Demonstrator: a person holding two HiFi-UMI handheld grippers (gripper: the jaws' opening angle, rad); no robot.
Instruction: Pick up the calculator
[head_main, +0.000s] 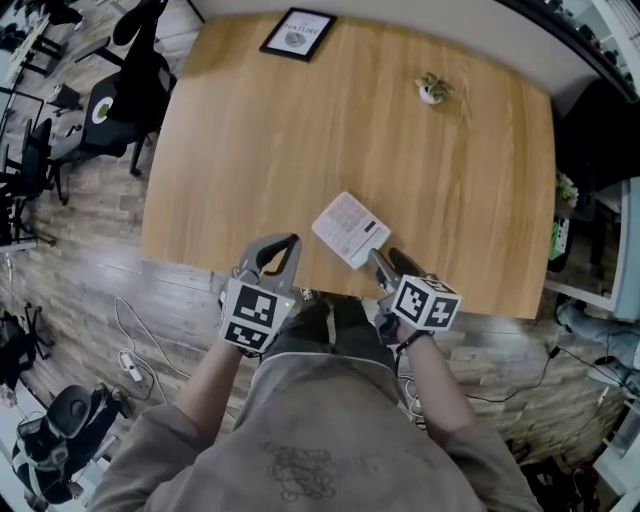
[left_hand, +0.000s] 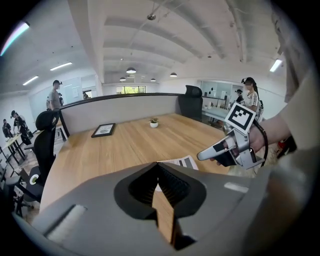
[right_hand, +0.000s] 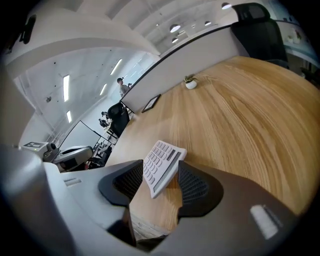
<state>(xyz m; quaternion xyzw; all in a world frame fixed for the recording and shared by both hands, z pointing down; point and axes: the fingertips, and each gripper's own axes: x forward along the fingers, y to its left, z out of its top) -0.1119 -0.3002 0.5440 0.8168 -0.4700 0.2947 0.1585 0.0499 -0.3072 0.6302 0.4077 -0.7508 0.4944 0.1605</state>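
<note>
The white calculator (head_main: 349, 227) is near the front edge of the wooden table (head_main: 250, 150). In the right gripper view the calculator (right_hand: 161, 166) stands steeply tilted between the two jaws, keys facing left, with its near end hidden behind the gripper body. My right gripper (head_main: 386, 260) (right_hand: 157, 175) is shut on it across its width. The left gripper view shows the calculator (left_hand: 181, 162) as a pale slab just past my right gripper (left_hand: 202, 156). My left gripper (head_main: 282, 241) (left_hand: 157, 165) hovers over the table's front edge left of the calculator, fingertips together, holding nothing.
A black picture frame (head_main: 298, 33) (left_hand: 103, 130) lies at the table's far edge. A small potted plant (head_main: 433, 90) (right_hand: 190, 83) stands at the far right. Black office chairs (head_main: 120, 100) are left of the table, and cables (head_main: 130, 360) lie on the floor.
</note>
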